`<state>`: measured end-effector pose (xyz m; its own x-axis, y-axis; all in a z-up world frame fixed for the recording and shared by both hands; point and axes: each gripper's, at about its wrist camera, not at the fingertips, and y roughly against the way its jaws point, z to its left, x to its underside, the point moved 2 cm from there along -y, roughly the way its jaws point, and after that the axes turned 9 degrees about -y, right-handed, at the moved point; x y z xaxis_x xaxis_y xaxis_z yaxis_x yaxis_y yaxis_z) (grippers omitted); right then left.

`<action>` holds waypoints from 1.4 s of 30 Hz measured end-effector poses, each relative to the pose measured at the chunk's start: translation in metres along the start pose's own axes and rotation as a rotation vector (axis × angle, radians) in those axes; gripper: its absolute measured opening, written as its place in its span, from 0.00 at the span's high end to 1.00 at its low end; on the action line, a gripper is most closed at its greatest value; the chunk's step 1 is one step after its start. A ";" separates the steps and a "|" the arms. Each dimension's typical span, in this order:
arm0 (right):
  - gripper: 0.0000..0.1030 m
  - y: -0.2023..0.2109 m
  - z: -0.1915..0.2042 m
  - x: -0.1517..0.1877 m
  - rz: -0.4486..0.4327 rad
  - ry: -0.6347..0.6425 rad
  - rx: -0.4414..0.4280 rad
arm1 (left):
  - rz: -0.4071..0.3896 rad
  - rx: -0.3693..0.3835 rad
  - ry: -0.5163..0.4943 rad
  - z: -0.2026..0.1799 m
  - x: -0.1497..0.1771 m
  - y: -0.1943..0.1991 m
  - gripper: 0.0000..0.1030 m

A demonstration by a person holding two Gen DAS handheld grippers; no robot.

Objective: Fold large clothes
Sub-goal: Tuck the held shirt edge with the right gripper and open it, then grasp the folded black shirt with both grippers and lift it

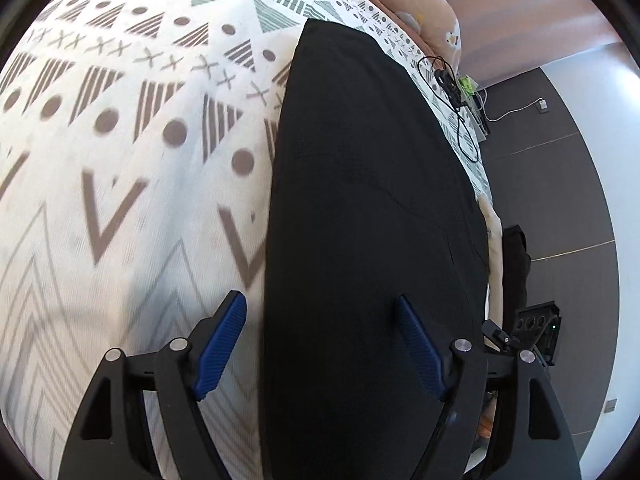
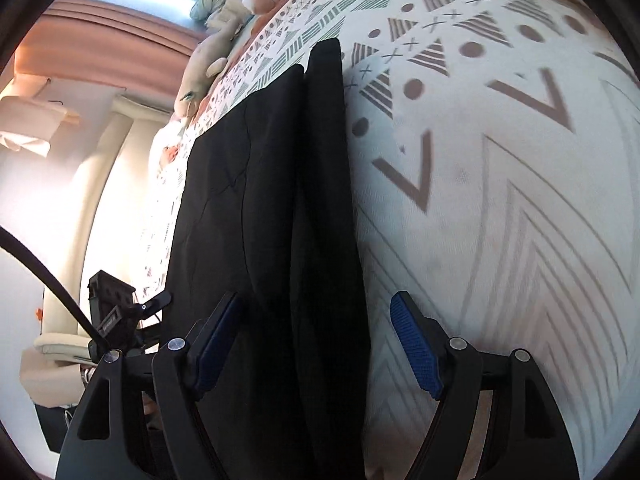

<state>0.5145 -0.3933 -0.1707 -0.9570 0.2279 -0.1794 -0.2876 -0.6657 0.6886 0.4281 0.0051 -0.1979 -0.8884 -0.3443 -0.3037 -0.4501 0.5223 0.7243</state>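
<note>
A large black garment (image 1: pixel 368 200) lies flat on a bed with a white patterned cover (image 1: pixel 120 140). It runs lengthwise away from me in both views. In the right wrist view the garment (image 2: pixel 260 200) shows a folded layer, with a long narrow strip (image 2: pixel 326 160) along its right edge. My left gripper (image 1: pixel 320 312) is open and empty, hovering over the garment's near left edge. My right gripper (image 2: pixel 316 312) is open and empty, straddling the garment's near right edge.
Black cables and a small device (image 1: pixel 452 88) lie on the bed near its far corner. Peach pillows (image 1: pixel 420 4) sit at the bed's end. Dark floor (image 1: pixel 560 200) lies beyond the bed edge. The other gripper (image 2: pixel 116 312) shows at the left, beside a cream chair (image 2: pixel 56 344).
</note>
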 end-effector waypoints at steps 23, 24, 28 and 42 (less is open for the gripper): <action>0.62 -0.087 0.027 -0.088 0.043 0.057 -0.002 | -0.017 -0.071 -0.001 0.004 -0.075 -0.041 0.39; 0.69 -0.089 0.029 -0.086 0.041 0.065 0.001 | -0.020 -0.075 0.002 0.003 -0.076 -0.040 0.41; 0.81 -0.079 0.033 -0.078 0.030 0.094 -0.001 | -0.024 -0.104 -0.008 -0.003 -0.074 -0.034 0.55; 0.90 -0.025 0.095 -0.031 -0.154 0.228 0.096 | -0.123 -0.113 -0.089 -0.055 -0.059 0.025 0.80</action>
<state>0.5546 -0.3163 -0.1160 -0.8890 0.1484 -0.4331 -0.4361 -0.5624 0.7025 0.4742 -0.0046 -0.1274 -0.8338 -0.3274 -0.4445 -0.5476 0.3879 0.7414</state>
